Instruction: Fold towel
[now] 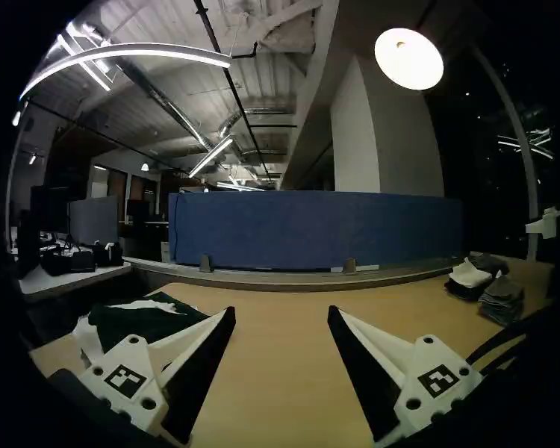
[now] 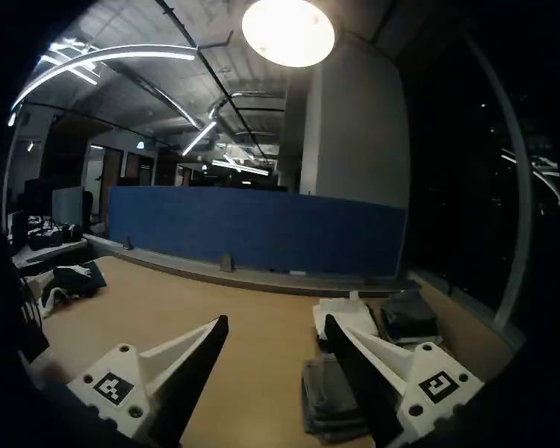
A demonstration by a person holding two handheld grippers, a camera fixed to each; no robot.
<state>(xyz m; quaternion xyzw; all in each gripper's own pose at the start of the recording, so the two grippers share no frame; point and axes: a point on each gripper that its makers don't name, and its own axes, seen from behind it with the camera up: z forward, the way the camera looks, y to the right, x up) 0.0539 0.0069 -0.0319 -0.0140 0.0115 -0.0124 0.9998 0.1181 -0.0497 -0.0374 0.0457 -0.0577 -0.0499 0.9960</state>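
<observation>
A heap of loose towels (image 1: 142, 317), dark green over white, lies on the wooden table (image 1: 280, 351) at the left, just beyond my left gripper's left finger. My left gripper (image 1: 281, 317) is open above bare tabletop with nothing between its fingers. In the right gripper view the same heap (image 2: 67, 284) lies far off at the left. My right gripper (image 2: 276, 325) is open and holds nothing. Folded towels sit at its right: a white one (image 2: 345, 313), a dark one (image 2: 408, 313) and a grey stack (image 2: 328, 399) partly behind the right finger.
A blue divider panel (image 1: 313, 228) runs along the table's far edge. Folded towel stacks (image 1: 485, 287) sit at the table's far right in the left gripper view. Desks with bags (image 1: 78, 257) stand off to the left. A white pillar (image 1: 384, 142) rises behind the divider.
</observation>
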